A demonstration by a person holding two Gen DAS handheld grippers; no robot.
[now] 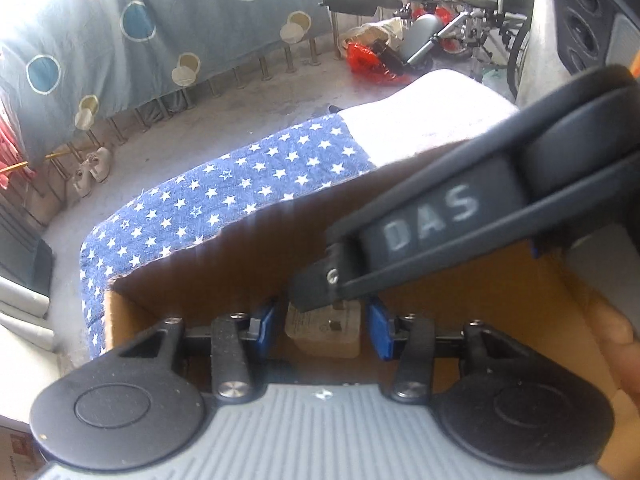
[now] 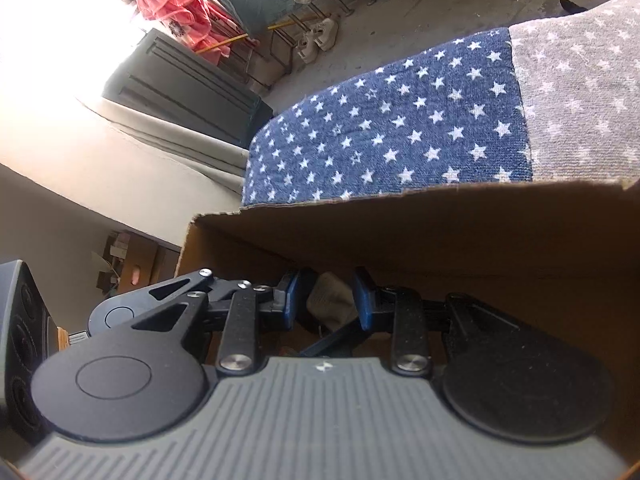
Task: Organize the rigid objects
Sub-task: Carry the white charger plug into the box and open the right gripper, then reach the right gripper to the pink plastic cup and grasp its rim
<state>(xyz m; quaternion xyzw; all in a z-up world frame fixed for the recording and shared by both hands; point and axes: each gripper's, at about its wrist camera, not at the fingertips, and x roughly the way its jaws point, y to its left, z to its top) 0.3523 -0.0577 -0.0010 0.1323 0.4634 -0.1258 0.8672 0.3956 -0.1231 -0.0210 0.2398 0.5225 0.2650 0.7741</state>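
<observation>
From my left wrist camera, the left gripper hangs inside the cardboard box, its blue pads standing apart with a tan block in the gap between them. I cannot tell whether either pad touches it. The block is a squarish slab with a matte, speckled face, faint printed text and a small dark mark near its centre; its long axis runs roughly 9 to 3 o'clock, the printed face turned toward the lens.

At 2 o'clock the right gripper reaches down into the same box, a dark smooth plastic body with pale lettering, its tip just above the block's upper edge. A bare hand shows at 4 o'clock.

From the right wrist view, the right gripper has its fingers parted around a dull greyish-tan lump, blurred and dim in the box's shadow. The left gripper sits at 9 o'clock of it. The corrugated brown wall rises ahead, with a coarse-woven blue star cloth at 12 o'clock and a grey star panel at 2 o'clock.
</observation>
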